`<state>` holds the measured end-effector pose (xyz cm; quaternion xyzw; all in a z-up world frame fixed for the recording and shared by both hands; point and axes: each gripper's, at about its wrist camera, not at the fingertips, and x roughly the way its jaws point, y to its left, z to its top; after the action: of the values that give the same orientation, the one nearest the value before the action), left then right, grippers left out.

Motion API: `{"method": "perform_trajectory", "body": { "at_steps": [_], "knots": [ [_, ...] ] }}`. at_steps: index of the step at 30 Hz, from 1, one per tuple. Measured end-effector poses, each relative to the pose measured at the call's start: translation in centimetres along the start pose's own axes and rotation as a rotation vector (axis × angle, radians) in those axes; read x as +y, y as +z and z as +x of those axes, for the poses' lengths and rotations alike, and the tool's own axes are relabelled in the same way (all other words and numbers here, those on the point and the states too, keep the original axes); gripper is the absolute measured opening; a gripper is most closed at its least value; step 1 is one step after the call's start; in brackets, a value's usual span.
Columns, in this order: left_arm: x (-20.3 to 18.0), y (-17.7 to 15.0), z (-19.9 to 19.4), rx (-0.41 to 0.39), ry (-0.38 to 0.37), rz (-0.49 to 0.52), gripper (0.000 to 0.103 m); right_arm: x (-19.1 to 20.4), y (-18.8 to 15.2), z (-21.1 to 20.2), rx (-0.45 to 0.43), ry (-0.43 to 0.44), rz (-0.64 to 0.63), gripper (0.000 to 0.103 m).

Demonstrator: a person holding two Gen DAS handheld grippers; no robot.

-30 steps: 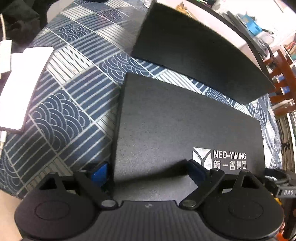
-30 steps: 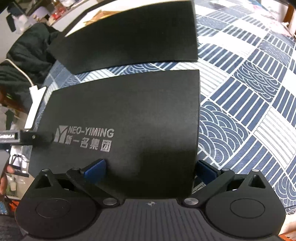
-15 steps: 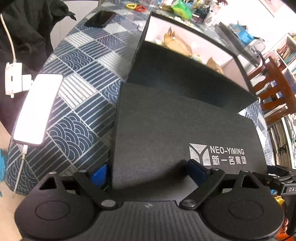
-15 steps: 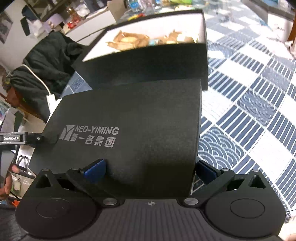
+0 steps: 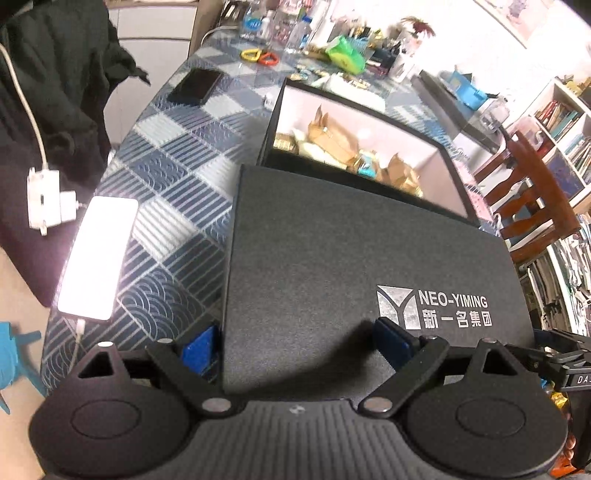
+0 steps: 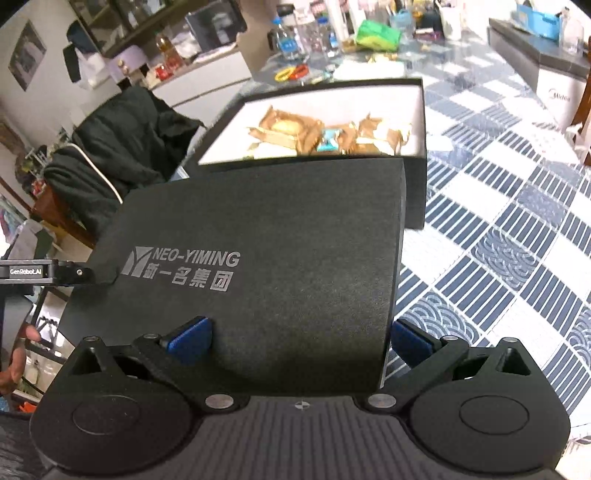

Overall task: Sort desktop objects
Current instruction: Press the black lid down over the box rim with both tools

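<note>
A black box lid (image 5: pixel 332 258) printed NEO-YIMING is held in the air by both grippers, tilted over the table. My left gripper (image 5: pixel 295 339) is shut on the lid's left near corner, one blue pad on top, one outside the edge. My right gripper (image 6: pixel 299 338) is shut on the lid (image 6: pixel 277 266) at its right near corner in the same way. Beyond the lid stands the open black box (image 5: pixel 369 147) with a white inside, holding brown wrapped snacks (image 6: pixel 291 129). The box also shows in the right wrist view (image 6: pixel 417 192).
A blue and white patterned tablecloth (image 6: pixel 498 240) covers the table. A lit white phone (image 5: pixel 98 258) lies at the left edge, a dark phone (image 5: pixel 195 86) farther back. Bottles, a green bag (image 6: pixel 376 33) and clutter fill the far end. A wooden chair (image 5: pixel 532 192) stands right.
Both grippers have lifted the lid off the tablecloth and risen. The open box's inside and the far end of the table have come into view.
</note>
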<state>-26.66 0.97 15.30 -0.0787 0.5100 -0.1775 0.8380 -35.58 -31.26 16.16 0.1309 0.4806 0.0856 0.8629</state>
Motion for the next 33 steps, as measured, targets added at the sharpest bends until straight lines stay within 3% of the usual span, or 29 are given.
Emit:
{"method": "perform_trajectory", "body": {
  "at_steps": [8, 18, 33],
  "knots": [
    [-1.6, 3.0, -1.0, -0.052, -0.008, 0.035, 0.103, -0.3, 3.0, -1.4, -0.054, -0.006, -0.014, 0.103],
    [-3.3, 9.9, 0.2, -0.106, -0.003, 0.055, 0.103, -1.7, 10.0, -0.2, -0.108, 0.002, -0.035, 0.103],
    [-4.1, 22.1, 7.3, -0.113, 0.01, 0.023, 0.103, -6.9, 23.5, 7.2, -0.086, 0.003, -0.032, 0.103]
  ]
}}
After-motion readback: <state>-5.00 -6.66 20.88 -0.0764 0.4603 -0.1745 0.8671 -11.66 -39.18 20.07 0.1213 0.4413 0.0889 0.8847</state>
